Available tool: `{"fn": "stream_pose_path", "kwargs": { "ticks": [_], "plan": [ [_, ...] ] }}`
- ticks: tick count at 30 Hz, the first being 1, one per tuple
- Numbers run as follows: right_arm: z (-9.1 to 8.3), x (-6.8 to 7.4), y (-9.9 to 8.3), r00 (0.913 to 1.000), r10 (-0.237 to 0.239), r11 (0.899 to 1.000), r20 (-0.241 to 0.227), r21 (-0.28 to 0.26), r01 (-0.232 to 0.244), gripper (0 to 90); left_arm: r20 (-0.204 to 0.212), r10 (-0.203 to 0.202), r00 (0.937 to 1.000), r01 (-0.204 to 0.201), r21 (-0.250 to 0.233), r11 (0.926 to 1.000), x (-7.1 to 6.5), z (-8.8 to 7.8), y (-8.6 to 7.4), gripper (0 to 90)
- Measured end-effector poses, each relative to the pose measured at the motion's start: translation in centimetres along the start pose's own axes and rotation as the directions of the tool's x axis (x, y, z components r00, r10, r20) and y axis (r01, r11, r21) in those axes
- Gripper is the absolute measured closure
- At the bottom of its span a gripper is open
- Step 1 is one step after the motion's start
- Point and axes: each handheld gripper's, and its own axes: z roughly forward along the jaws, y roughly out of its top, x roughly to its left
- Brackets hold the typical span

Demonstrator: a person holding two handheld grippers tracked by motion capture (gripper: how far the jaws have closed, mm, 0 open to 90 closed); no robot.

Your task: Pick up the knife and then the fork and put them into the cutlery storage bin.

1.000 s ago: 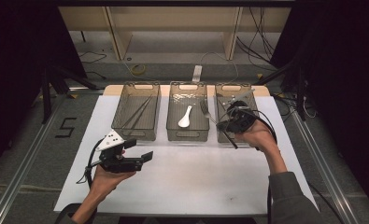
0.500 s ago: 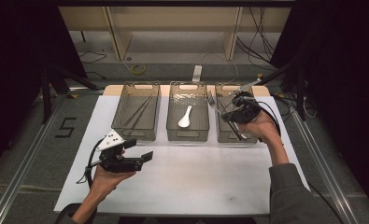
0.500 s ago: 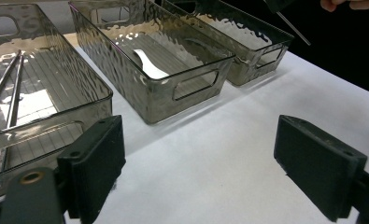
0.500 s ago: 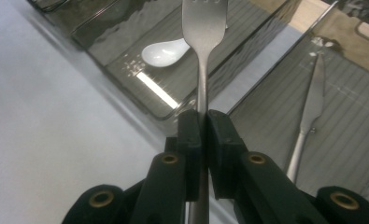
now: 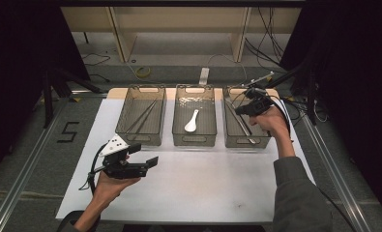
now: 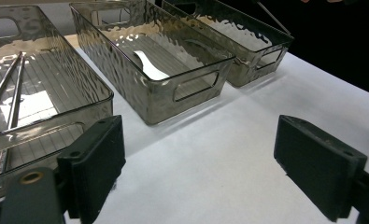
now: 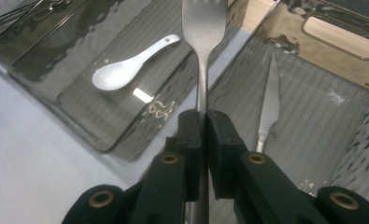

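1. Jaws of the right gripper (image 7: 200,135) were clamped on a silver metal fork (image 7: 202,28), its long axis running straight out from them, tines forward.
2. It hung over the right-hand smoked plastic bin (image 5: 246,140), above a silver knife (image 7: 270,102).
3. Left gripper (image 5: 145,163), jaws apart and empty, lay well apart.

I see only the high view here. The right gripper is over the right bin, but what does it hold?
Observer: The right gripper is shut on a metal fork, handle between the pads, tines pointing away.
Operator: Is anything lying in that bin?
Observer: Yes, a knife lies on the floor of the right bin.
Operator: And the left gripper?
Observer: The left gripper is open with nothing between its pads, above the white table cover, facing the middle bin with the white spoon.
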Motion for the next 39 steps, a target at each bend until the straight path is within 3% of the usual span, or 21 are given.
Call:
{"fn": "stream_pose_path", "kwargs": {
  "ticks": [13,19,25,36,39],
  "plan": [
    [1.9,-1.6,0.2,0.9957,0.075,0.997,0.055,0.022,-0.076,85.0,0.001,0.002,1.0000,-0.002,-0.008,1.0000,0.0,-0.1,0.0,15.8],
    [2.3,-2.8,-0.1,0.9881,0.124,0.992,0.091,0.013,-0.126,84.9,0.001,0.002,1.0000,-0.002,-0.008,1.0000,0.0,0.0,0.0,15.9],
    [3.1,-3.2,-0.7,0.9816,0.140,0.990,0.130,0.018,-0.143,84.9,0.002,0.002,1.0000,-0.002,-0.008,1.0000,0.0,-0.1,0.0,15.8],
    [4.9,-3.7,-2.3,0.9764,0.177,0.982,0.124,0.051,-0.184,84.5,0.003,0.002,1.0000,-0.002,-0.008,1.0000,-0.1,0.0,0.0,15.8],
    [5.4,-3.8,-2.5,0.9760,0.184,0.977,0.116,0.083,-0.194,83.2,0.003,0.001,1.0000,-0.001,-0.008,1.0000,0.0,0.0,0.0,15.9]
  ]
}}
